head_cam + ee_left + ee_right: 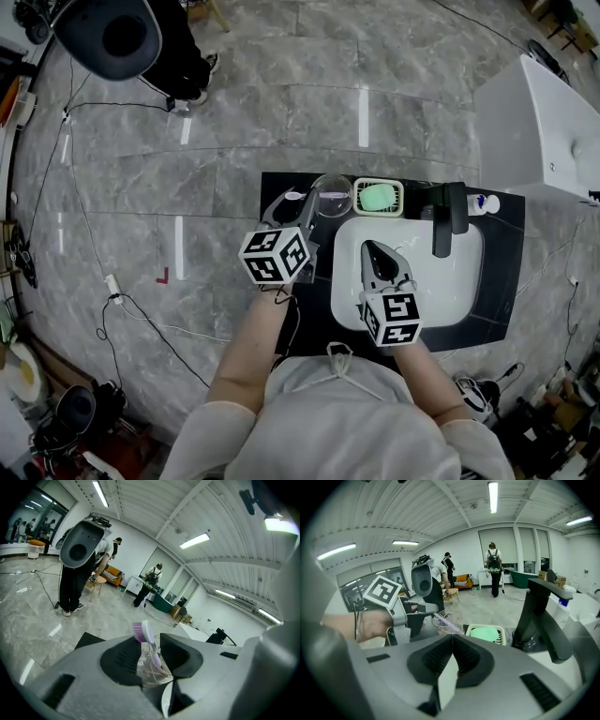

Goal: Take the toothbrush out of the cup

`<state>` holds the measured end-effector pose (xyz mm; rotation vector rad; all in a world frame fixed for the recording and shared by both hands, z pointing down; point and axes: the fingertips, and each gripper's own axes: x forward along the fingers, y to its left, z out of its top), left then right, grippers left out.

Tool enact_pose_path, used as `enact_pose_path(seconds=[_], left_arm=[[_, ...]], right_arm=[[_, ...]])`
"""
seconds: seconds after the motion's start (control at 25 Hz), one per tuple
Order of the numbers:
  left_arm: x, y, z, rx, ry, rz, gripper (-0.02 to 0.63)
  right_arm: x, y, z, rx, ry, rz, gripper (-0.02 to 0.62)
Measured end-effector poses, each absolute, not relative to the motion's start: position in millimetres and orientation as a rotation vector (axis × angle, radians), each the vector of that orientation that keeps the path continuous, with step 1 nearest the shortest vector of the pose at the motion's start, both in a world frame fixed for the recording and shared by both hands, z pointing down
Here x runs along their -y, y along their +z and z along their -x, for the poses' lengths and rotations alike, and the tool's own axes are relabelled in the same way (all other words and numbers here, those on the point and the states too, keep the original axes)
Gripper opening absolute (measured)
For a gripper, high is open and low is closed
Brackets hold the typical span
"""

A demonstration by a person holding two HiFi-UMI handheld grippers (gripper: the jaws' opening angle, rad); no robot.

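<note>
A clear cup (333, 195) stands on the black counter (281, 183) behind the white sink (417, 286). A toothbrush (295, 196) with a purple head leans out of it to the left. My left gripper (296, 205) is at the cup's left side. In the left gripper view its jaws (145, 656) stand open, with the toothbrush (142, 632) and the cup (151, 667) showing in the gap between them. The pads do not visibly press on the brush. My right gripper (367, 246) hangs over the sink, shut and empty (452, 637). From there I see the cup (451, 617) and the left gripper (429, 607) beside it.
A green soap dish (379, 197) sits right of the cup, then a black faucet (445, 220) and a small bottle (483, 202). A white cabinet (544, 122) stands at the far right. Cables (103, 272) lie on the marble floor. People stand far off.
</note>
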<state>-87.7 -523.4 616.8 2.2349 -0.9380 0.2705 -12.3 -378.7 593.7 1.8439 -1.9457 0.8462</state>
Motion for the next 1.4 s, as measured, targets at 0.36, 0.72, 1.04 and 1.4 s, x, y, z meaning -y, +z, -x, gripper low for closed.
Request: enact_pose_path(seconds=[0.36,0.72,1.04,1.4], left_arm=[[518,608,84,0.933,0.25,-2.243,0.058],[508,581,76,0.938,0.236,-2.317,0.04],[476,540,74,0.963,0.187,-2.385,0.04],[416,480,81,1.0,0.147,-2.551,0.04]], right_arm=[[377,591,14,1.967,0.841,-1.827,0.026],[369,578,12,1.996,0.821,-1.827,0.026],[350,558,8,2.041,0.776,-1.839,0.026],[328,526,4,2.095,0.676,-1.854,0.026]])
